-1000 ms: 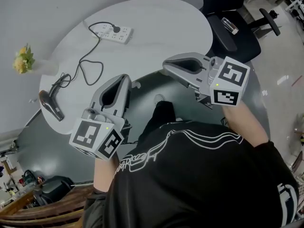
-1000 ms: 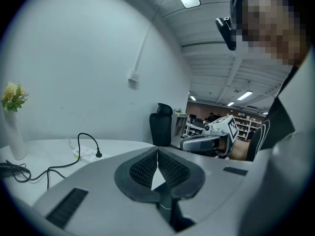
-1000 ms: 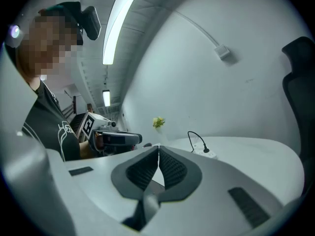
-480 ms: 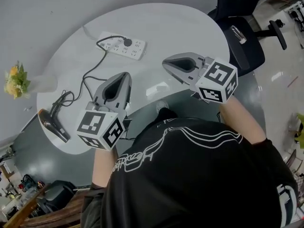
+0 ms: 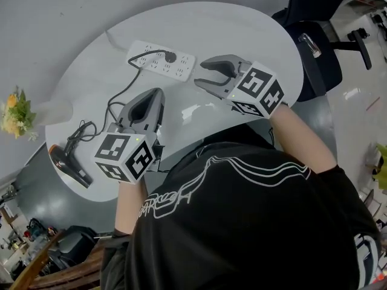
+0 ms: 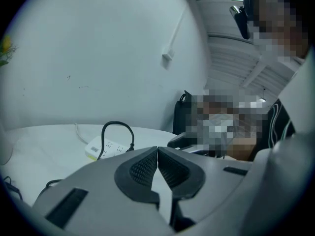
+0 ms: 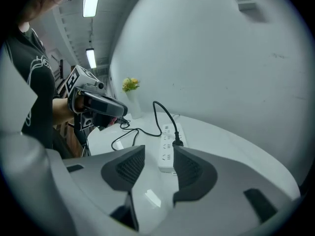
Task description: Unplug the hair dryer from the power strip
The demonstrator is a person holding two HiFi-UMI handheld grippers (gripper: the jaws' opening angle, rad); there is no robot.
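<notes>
A white power strip [image 5: 160,59] lies at the far side of the round white table [image 5: 242,29], with a black plug [image 5: 171,57] in it. Its black cord [image 5: 115,98] runs left to the dark hair dryer [image 5: 69,165] at the table's near left edge. My left gripper [image 5: 156,93] hovers short of the strip, shut and empty. To the strip's right, my right gripper [image 5: 199,74] has its jaws opening with nothing between them. The right gripper view shows that gripper [image 7: 160,163], with the strip [image 7: 169,149] and plug [image 7: 177,142] just beyond. The left gripper [image 6: 157,154] points at the strip [image 6: 106,149].
A white vase [image 5: 51,110] with yellow flowers [image 5: 12,113] stands at the table's left edge. A black office chair [image 5: 314,41] is beyond the table at the right. A grey wall runs behind the table. The person's dark shirt fills the lower head view.
Both grippers have moved forward and down over the table toward the power strip. The right gripper's jaws, shut before, now stand apart.
</notes>
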